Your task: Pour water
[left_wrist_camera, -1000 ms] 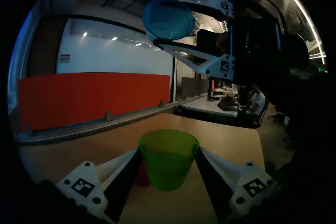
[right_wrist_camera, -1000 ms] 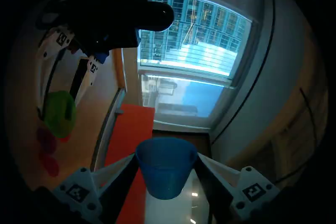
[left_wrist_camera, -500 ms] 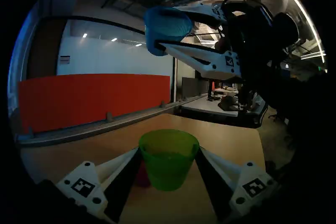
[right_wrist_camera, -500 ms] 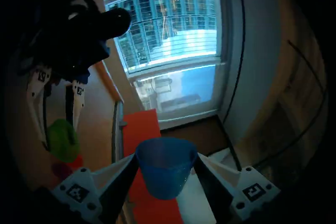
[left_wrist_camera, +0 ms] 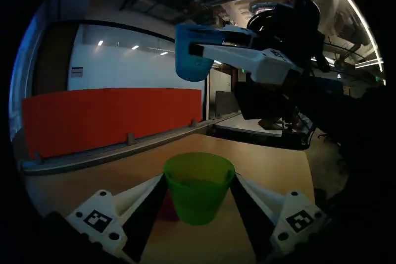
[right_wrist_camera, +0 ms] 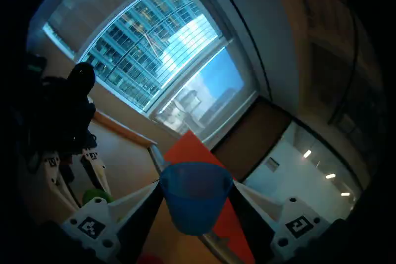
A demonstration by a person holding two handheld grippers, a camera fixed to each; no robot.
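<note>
Green translucent plastic cup (left_wrist_camera: 199, 199) stands upright between the two white fingers of the left gripper (left_wrist_camera: 199, 179), which press on its sides, so these tongs are clamped on it. The cup's base is low over the light wooden tabletop (left_wrist_camera: 267, 165), and whether it touches the wood cannot be told. A faint level line shows inside it partway down, as of liquid. Just behind it on the left a small reddish cup-like object (left_wrist_camera: 167, 207) sits on the table, mostly hidden by the finger and the cup. In the left gripper view, the blue plastic cup (left_wrist_camera: 190, 58) hangs high above the green one and well apart from it, rim uppermost and only slightly tilted. It is held by the right gripper (right_wrist_camera: 196, 184), whose fingers close on the cup's sides, so these tongs too are gripping. What the blue cup holds cannot be seen from either side. The hand behind that gripper is too dark to make out. In the right gripper view, the green cup appears low on the left beyond the blue cup, between the other gripper's fingers, and the room runs tilted. A long orange-red partition panel (left_wrist_camera: 109, 115) lines the far edge of the table, and a large gridded window (right_wrist_camera: 163, 61) looks onto bright buildings.
</note>
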